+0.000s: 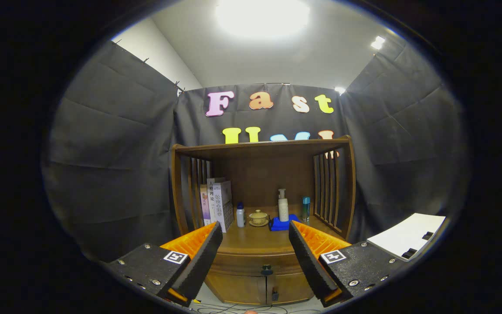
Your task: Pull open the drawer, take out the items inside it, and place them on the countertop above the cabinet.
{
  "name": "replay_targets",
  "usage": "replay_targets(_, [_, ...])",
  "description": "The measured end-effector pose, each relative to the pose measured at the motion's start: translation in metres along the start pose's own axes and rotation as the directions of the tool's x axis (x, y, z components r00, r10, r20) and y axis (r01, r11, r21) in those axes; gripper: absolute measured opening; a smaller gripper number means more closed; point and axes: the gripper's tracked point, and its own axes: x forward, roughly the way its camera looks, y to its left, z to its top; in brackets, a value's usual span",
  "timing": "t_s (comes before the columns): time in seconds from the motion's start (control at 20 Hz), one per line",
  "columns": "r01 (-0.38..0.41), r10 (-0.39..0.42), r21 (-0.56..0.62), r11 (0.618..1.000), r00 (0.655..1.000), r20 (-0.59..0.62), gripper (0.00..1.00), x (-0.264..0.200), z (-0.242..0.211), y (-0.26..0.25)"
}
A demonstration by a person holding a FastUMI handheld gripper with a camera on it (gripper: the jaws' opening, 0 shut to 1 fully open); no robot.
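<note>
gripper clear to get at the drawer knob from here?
Probably yes. The gripper is open, fingers spread wide and holding nothing, and the drawer knob sits beyond and between them on the closed drawer front. Nothing stands between; it just needs to close in.

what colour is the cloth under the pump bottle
Blue cloth, under the pump bottle; gripper view, beyond the open tongs.

Blown-out ceiling light point(262, 17), dim booth, fisheye-bent edges
</note>
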Motion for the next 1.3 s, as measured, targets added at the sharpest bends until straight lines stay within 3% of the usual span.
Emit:
replay_targets(0.35, [-0.002, -0.001, -0.065, 0.998, 0.999, -0.042, 0.95, 0.025, -0.027, -0.024])
replay_targets(0.55, [-0.021, 0.019, -0.012, 1.0, 0.994, -0.104, 0.95, 0.047, -0.068, -0.033])
replay_targets(0.7, [0.0, -0.005, -0.038, 0.999, 0.99, -0.138, 0.95, 0.059, -0.09, -0.043])
replay_targets(1.3, [-0.036, 0.003, -0.131, 0.991, 0.971, -0.241, 0.95, 0.094, -0.18, -0.021])
